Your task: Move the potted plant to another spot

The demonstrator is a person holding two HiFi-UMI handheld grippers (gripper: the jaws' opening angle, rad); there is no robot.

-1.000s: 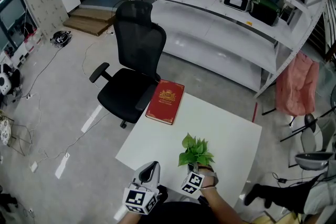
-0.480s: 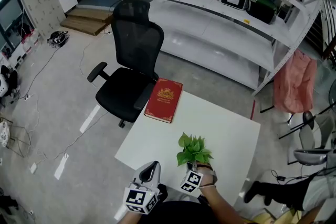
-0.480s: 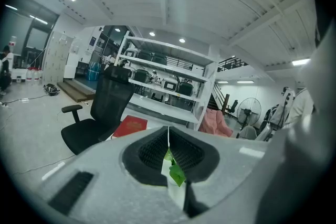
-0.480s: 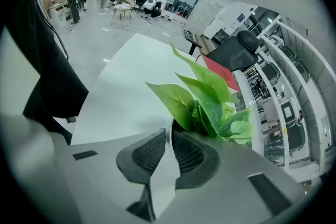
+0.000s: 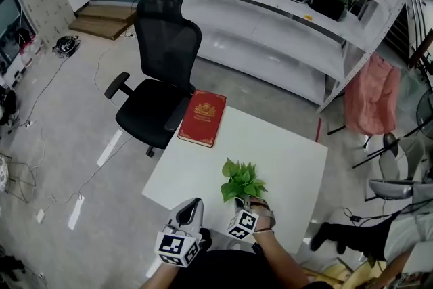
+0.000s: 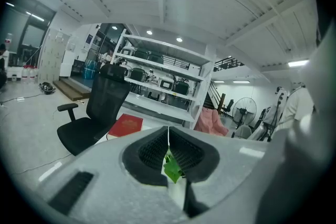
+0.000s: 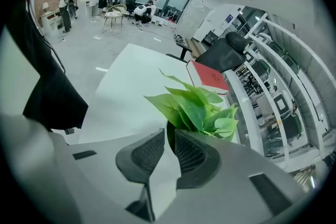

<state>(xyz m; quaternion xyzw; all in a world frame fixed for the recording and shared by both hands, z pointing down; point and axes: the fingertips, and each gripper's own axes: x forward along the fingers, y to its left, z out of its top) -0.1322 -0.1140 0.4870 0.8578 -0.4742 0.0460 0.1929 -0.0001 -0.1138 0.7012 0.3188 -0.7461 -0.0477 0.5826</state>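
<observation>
At the near edge of the white square table [image 5: 287, 159], the right gripper [image 7: 169, 135] has its two black ribbed fingers [image 7: 148, 153] drawn close, with only a narrow slot between them. A dark sliver of the pot's wall sits in that slot, so the fingers are pinching the rim of the small green-leaved potted plant [image 5: 241, 181]. Leaves rise directly above and beyond the fingertips. Whether the pot's base rests on the table or is clear of it cannot be told.

The left gripper [image 6: 168, 131] is beside the right one, at the table's near edge and tilted upward toward the room. Its fingers are pressed together at the tips and grip nothing; a green leaf shows only through the gap lower down, behind them.

The plant stands near the near edge, roughly midway along it. Bare white tabletop lies open beyond it and to both sides.

The red hardcover book with a gold emblem [image 5: 201, 118] lies flat at the far left corner, well apart from the plant, its long side close to the table edge. The black mesh office chair [image 5: 159, 81] stands just beside that corner. The white metal shelving [image 5: 270, 30] runs along the far side, separated from the table by open floor.
</observation>
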